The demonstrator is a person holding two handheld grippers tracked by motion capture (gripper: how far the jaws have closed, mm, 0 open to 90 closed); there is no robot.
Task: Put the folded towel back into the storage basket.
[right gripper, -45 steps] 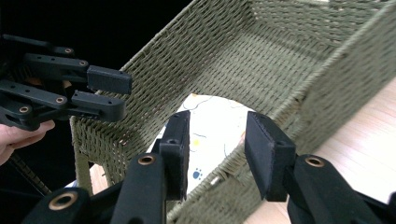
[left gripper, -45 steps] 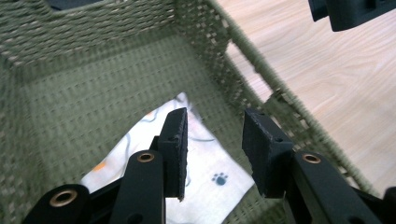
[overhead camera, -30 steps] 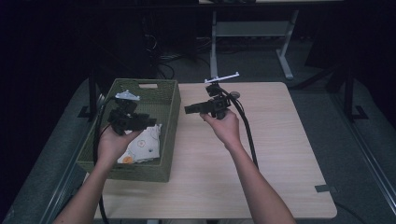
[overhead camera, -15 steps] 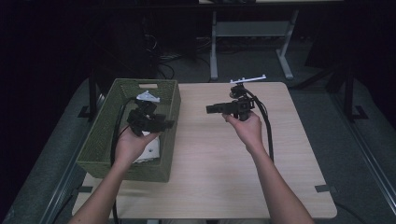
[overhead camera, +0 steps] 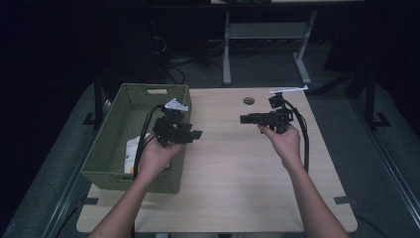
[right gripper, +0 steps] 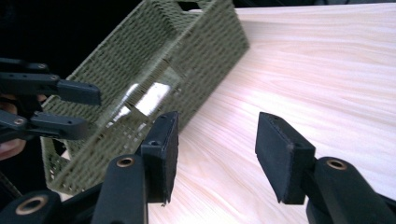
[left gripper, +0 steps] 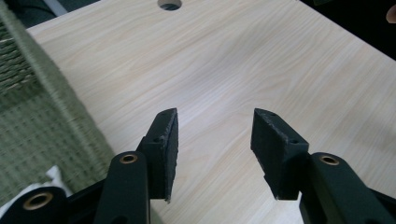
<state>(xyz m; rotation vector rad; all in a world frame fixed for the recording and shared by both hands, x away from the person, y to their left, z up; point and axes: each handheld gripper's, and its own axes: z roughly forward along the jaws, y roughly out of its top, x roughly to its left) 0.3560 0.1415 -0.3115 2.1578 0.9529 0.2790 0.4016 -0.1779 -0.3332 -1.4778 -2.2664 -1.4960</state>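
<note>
A green woven basket sits on the left part of the wooden table; a white packet lies inside it. My left gripper hovers over the basket's right rim, pointing right, and is open with nothing between its jaws. My right gripper is held above the table's right half, pointing left toward the basket, open and empty. In the right gripper view the basket fills the upper left, and the left gripper's jaws appear at the far left edge.
A round cable hole lies in the tabletop near the far edge. Black cables trail from both grippers. A metal table frame stands on the dark floor beyond the table. Bare wood spans the space between the two grippers.
The left gripper has risen out of the basket and moved right to its rim. The right gripper has moved right, away from the basket. The basket now looks closer to the table's left edge.
</note>
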